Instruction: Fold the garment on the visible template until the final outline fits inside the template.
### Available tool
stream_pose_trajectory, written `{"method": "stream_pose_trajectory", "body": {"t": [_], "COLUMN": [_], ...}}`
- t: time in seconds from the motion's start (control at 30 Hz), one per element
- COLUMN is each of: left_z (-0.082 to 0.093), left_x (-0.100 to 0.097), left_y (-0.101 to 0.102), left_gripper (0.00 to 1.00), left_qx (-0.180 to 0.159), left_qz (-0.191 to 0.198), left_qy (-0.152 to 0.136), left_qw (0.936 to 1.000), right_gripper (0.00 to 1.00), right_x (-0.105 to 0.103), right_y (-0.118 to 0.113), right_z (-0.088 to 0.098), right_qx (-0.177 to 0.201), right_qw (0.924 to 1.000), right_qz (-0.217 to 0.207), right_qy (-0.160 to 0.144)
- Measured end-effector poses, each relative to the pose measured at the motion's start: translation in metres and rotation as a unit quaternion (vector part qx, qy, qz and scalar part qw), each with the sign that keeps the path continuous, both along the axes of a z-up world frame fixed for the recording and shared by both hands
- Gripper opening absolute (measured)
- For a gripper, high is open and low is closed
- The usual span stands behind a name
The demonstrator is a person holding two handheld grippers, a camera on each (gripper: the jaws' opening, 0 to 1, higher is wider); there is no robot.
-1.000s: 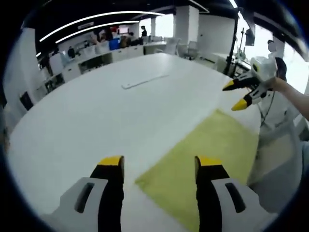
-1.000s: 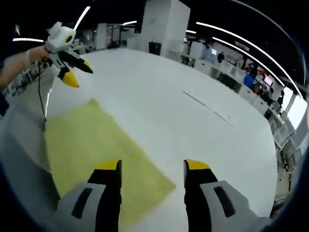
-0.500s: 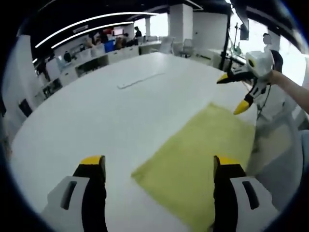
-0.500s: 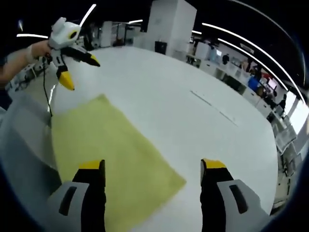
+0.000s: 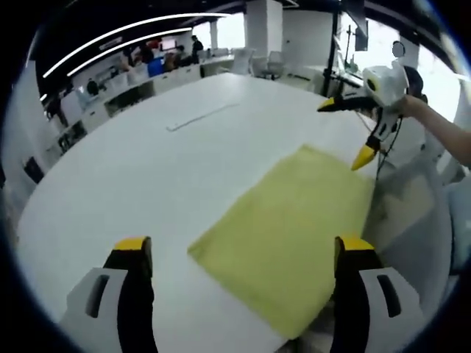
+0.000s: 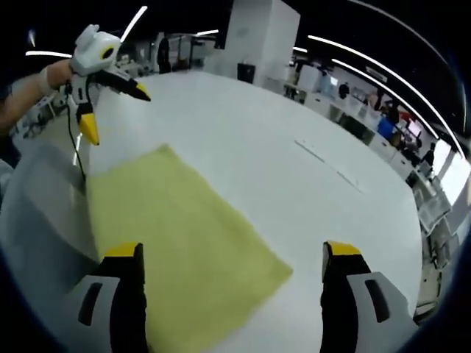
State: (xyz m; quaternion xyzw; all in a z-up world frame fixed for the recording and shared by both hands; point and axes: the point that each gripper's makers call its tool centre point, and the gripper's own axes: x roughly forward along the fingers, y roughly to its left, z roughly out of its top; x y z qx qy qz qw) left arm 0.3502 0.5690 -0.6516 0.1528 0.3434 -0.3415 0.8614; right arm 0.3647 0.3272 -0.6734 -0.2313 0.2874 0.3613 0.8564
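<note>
I am holding both grippers above the smooth white tabletop [image 5: 147, 169]. The left gripper [image 5: 243, 254] and right gripper [image 6: 232, 257] are both hovering with jaws wide apart, gripping nothing. The soft yellow garment [image 5: 283, 235], a flat rectangle, is lying at the tabletop's near edge.

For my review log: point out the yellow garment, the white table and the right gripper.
yellow garment [image 5: 287, 228], left gripper view, middle of the flat cloth.
white table [image 5: 140, 169], left gripper view, bare top left of the cloth.
right gripper [image 6: 231, 254], right gripper view, midway between its open, yellow-tipped jaws.
</note>
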Motion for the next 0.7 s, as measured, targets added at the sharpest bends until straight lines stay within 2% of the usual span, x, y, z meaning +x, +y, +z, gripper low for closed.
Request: {"method": "stream_pose_trajectory", "body": {"t": [0.13,0.3,0.43,0.57,0.7], "left_z": [0.004,0.002,0.001,0.006,0.011], "left_x": [-0.006,-0.012,-0.015,-0.020,-0.024], "left_y": [0.005,0.012,0.016,0.016,0.016], "left_gripper": [0.99,0.99,0.99,0.99,0.99], "left_qx": [0.005,0.011,0.012,0.010,0.015], "left_qz": [0.004,0.007,0.011,0.010,0.008], "left_qy": [-0.008,-0.004,0.003,-0.001,-0.007], "left_qw": [1.0000,0.9999,0.9999,0.9999,0.9998], "right_gripper": [1.00,1.00,1.00,1.00,1.00], "right_x": [-0.009,-0.017,-0.020,-0.028,-0.037], "right_y": [0.000,0.001,-0.001,0.004,0.009], "right_z": [0.005,0.014,0.021,0.031,0.033], "right_qx": [0.010,0.009,-0.014,0.004,0.011], "right_qw": [0.9999,0.9999,0.9995,0.9996,0.9993], "right_qz": [0.002,0.008,0.016,0.023,0.033], "right_qy": [0.003,-0.003,-0.022,-0.018,-0.012]}}
